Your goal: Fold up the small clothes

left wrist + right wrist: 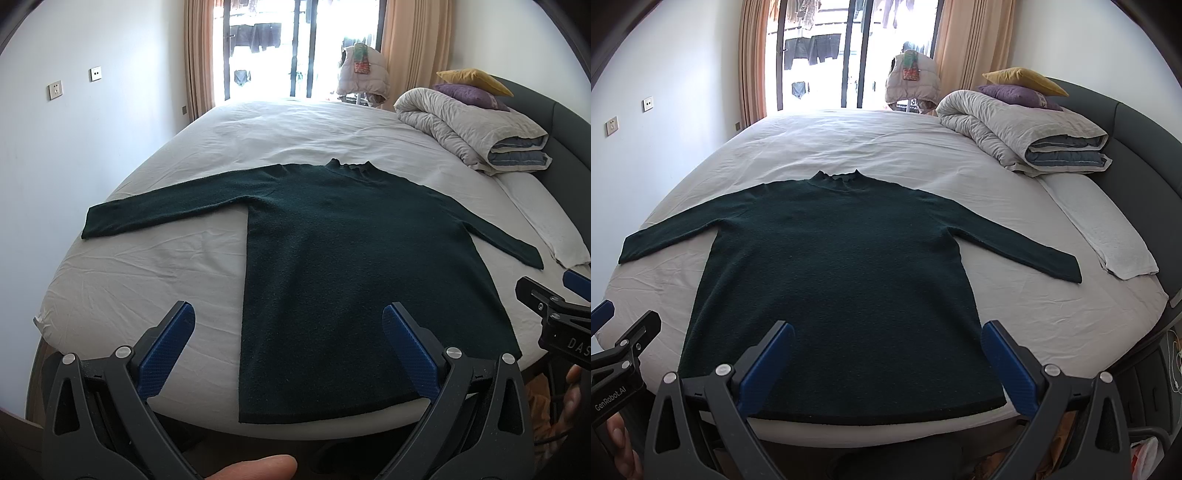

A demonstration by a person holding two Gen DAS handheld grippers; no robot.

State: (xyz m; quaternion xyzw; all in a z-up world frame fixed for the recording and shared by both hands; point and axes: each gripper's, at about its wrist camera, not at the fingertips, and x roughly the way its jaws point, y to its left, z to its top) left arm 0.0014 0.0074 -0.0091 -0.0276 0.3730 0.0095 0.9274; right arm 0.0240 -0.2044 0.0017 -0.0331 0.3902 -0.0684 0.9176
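Sweater (842, 280), dark green, flat on bed (886, 140), collar far, hem nearest, sleeves outspread; left gripper (288, 343) and right gripper (886, 362) hover at hem, jaws wide, empty; each sleeve nearer its own-side gripper

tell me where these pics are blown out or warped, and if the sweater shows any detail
Left wrist view: the window is blown out, and the fisheye bends the bed into a dome. The sweater is dark but its knit texture is still readable. Right wrist view: same window glare and bowed edges, with dark vignette corners. The sweater is in focus.
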